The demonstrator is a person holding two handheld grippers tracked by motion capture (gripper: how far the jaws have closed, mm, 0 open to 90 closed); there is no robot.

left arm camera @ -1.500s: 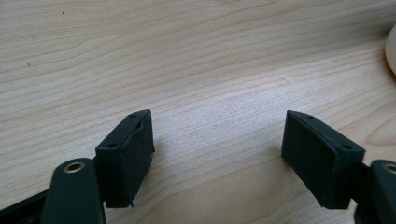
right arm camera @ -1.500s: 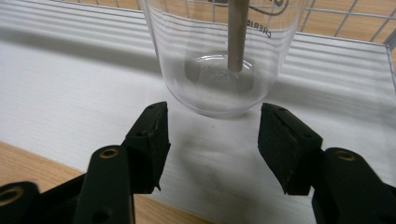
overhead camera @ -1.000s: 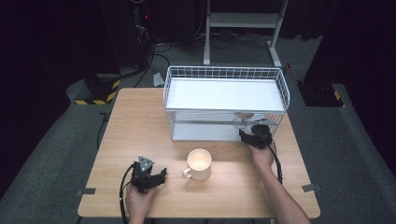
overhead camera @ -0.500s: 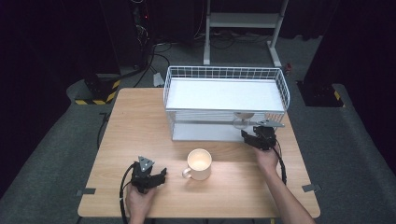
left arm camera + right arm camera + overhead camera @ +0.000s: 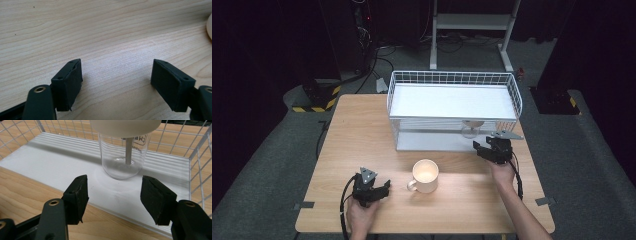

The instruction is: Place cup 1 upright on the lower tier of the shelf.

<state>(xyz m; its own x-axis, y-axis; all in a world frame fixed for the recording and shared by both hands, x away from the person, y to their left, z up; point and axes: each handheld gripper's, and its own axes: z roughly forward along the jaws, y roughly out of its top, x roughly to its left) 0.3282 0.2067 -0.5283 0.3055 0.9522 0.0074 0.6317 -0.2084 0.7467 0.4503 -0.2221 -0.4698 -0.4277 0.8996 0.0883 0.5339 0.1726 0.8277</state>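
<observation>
A clear glass jar [image 5: 471,130] [image 5: 122,162] with a pale lid stands on the lower white shelf [image 5: 50,157] of a white wire rack [image 5: 452,80]. My right gripper [image 5: 480,148] [image 5: 113,197] hovers just in front of that shelf, pointing at the jar. Its jaws have just been opening a little, with nothing between them. A cream mug [image 5: 425,175] stands mid-table, and its edge shows at the right of the left gripper view [image 5: 210,27]. My left gripper [image 5: 382,187] [image 5: 116,82] rests low over bare wood at the front left, open on nothing.
The wooden table [image 5: 357,130] has free room left of the rack and along the front edge. Wire walls [image 5: 200,157] close the rack's right side next to the jar. Dark floor, cables and a metal stand lie beyond the table.
My right gripper has drawn back slightly from the rack, toward the right and the person. The left gripper, mug and jar have stayed put.
</observation>
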